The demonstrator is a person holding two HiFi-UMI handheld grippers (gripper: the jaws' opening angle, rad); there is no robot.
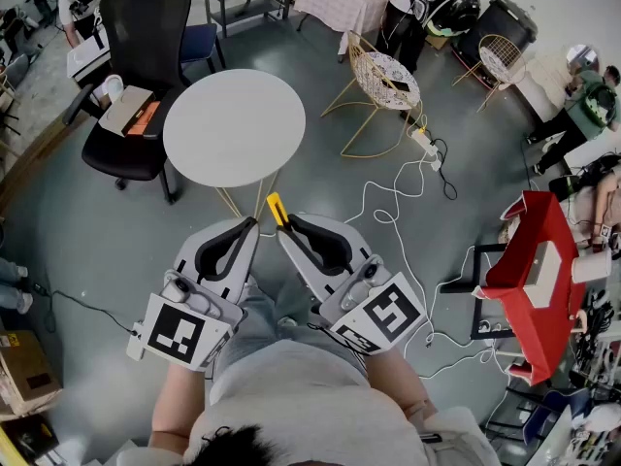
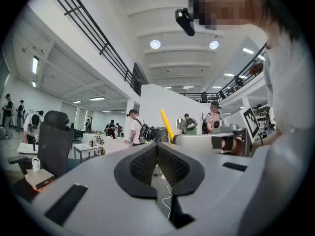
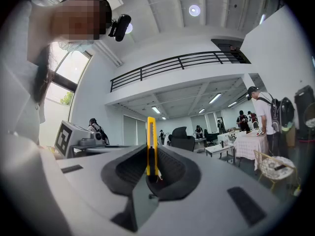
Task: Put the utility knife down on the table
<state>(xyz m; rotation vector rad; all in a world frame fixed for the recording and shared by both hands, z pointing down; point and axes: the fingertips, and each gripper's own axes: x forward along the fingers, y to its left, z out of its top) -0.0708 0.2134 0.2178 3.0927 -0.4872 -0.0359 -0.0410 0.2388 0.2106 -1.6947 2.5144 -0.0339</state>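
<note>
Head view: right gripper [image 1: 287, 233] clamps the yellow utility knife [image 1: 277, 209], which points toward the round white table [image 1: 234, 127]; left gripper [image 1: 250, 226] sits just beside, jaws together, empty.

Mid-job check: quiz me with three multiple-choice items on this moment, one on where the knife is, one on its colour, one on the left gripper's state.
1. Where is the utility knife?
A. lying on the round table
B. between the jaws of the right gripper
C. in the left gripper

2. What colour is the knife's body?
A. yellow
B. red
C. black

3. How do the left gripper's jaws stand?
A. wide apart
B. clamped on the knife
C. closed together on nothing

Answers:
1 B: the right gripper view shows the knife upright between its jaws, and the table top bears nothing.
2 A: the body shows yellow in every view.
3 C: the left gripper view shows its pads meeting with nothing between them.
</note>
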